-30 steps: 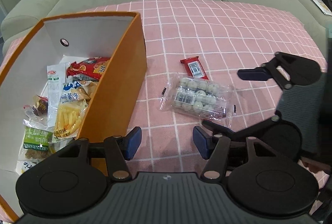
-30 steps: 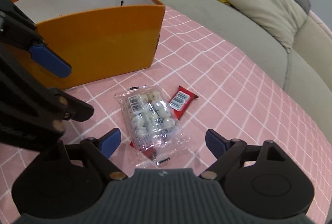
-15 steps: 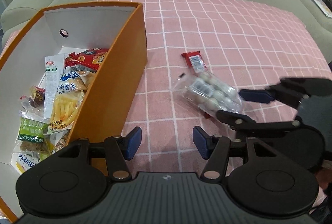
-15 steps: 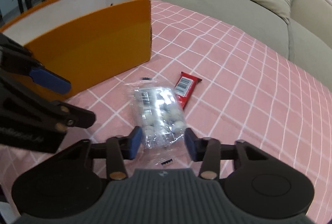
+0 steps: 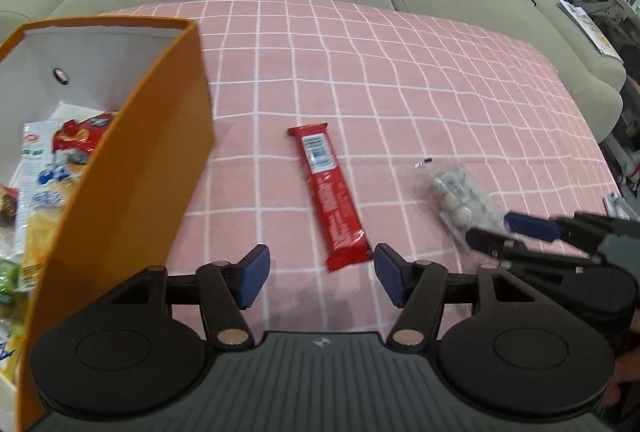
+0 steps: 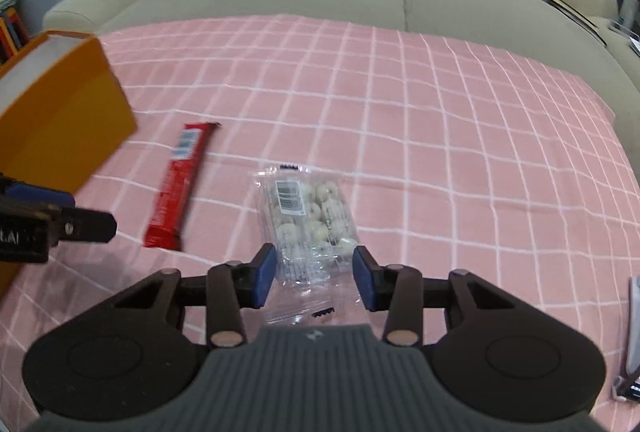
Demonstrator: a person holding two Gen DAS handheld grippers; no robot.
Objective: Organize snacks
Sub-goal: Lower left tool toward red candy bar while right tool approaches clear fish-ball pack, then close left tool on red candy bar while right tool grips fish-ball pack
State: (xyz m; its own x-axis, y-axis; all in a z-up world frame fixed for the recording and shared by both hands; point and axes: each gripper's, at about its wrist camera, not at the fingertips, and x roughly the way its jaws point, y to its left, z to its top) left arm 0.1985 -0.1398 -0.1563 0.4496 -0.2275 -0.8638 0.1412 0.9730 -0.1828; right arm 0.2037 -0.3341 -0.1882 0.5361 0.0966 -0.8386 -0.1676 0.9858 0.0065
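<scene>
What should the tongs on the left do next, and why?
Probably dip and close on the red bar. The left tongs stand open right at its near end, while the right tongs grip the clear bag. The orange box waits alongside.

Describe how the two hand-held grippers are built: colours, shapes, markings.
Both look alike. The left hand-held gripper has a ribbed dark grey body with a small round logo, two black disc-shaped side plates, black linkage arms with silver pivot pins, and blue fingertips. The right hand-held gripper matches it: grey ribbed body, black discs and links, blue fingertips. No cables or sleeves are visible.
</scene>
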